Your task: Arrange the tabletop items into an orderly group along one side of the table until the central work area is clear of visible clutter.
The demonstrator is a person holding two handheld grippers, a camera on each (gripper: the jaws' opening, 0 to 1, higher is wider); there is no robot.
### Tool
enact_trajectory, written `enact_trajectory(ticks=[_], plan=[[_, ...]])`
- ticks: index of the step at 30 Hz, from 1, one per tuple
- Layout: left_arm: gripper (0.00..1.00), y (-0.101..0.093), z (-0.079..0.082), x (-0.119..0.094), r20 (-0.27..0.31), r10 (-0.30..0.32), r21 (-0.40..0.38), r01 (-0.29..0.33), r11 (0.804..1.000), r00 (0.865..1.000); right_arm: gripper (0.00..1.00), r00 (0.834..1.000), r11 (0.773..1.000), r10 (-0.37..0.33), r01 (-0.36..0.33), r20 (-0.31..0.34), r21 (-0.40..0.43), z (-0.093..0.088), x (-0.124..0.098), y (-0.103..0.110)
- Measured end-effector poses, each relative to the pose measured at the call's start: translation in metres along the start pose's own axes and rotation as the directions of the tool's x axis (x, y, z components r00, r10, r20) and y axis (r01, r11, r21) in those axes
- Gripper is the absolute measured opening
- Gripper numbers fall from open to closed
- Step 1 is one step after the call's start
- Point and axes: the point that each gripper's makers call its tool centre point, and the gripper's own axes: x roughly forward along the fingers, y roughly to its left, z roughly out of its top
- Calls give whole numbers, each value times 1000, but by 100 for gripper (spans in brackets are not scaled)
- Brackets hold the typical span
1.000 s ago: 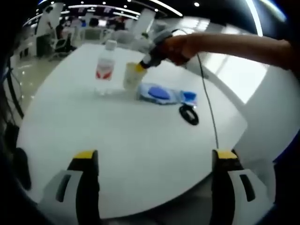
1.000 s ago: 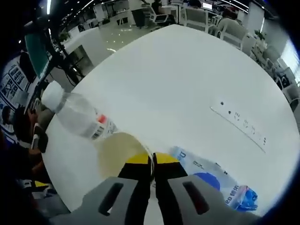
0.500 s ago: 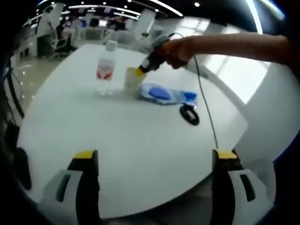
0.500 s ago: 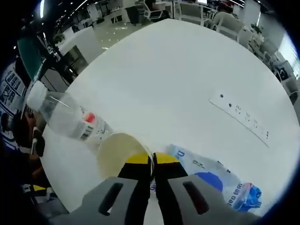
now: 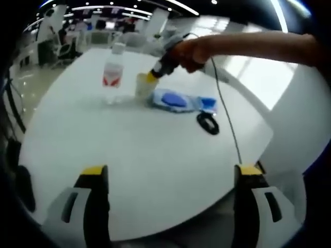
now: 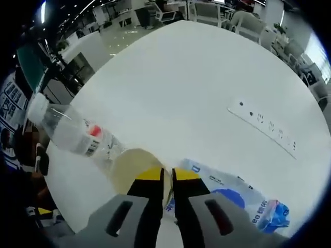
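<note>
1. White tabletop (image 5: pixel 155 155) spreads ahead of the left gripper (image 5: pixel 168 173), which hovers low at the near edge with its two yellow-tipped jaws wide apart and nothing between them.
2. Across the table in the left gripper view, a person's hand (image 5: pixel 189 51) on an outstretched bare arm holds the right gripper (image 5: pixel 151 77), angled downward so its yellow tips meet the rim of a pale cup (image 5: pixel 142 85).
3. In the right gripper view, the right gripper (image 6: pixel 167 175) has its jaws almost together, straddling the rim of the cup (image 6: pixel 132 168); a thin gap shows between them, and whether they pinch the rim is hard to make out.
4. One clear water bottle (image 5: pixel 113 77) with a white cap and red label stands upright just beside the cup, on its far side from one blue and white packet (image 5: pixel 178 102) lying flat.
5. One small black ring-shaped object (image 5: pixel 208 124) lies near the packet; its identity is unclear.
6. One thin cable (image 5: pixel 227 119) trails from the hand to the near edge.
7. One white power strip (image 6: pixel 264 126) sits flush in the tabletop, well apart from the group.
8. Blurred office furniture fills the background.
</note>
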Motion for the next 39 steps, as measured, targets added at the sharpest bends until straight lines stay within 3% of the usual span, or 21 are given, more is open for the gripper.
enact_trajectory(ticks=[13,17,27,31,39], plan=[[98,-3,-2,2,-10,-2,7,2,1000,1000,15,1000,1000,3,-3,16,-1,2,-8,-2],[98,-3,-4,4,-18,-9,1,9,1000,1000,22,999,999,31,-30,23,-39,6,-10,-1],[97,-8,-6,4,-24,-22,20,23,1000,999,30,997,996,49,-45,54,-80,3,-30,3],[97,-12,-6,3,-23,-29,25,29,999,999,38,997,996,51,-46,64,-77,3,-35,2],[97,-13,-6,4,-24,-38,38,39,999,999,48,992,996,67,-60,109,-65,-12,-62,13]])
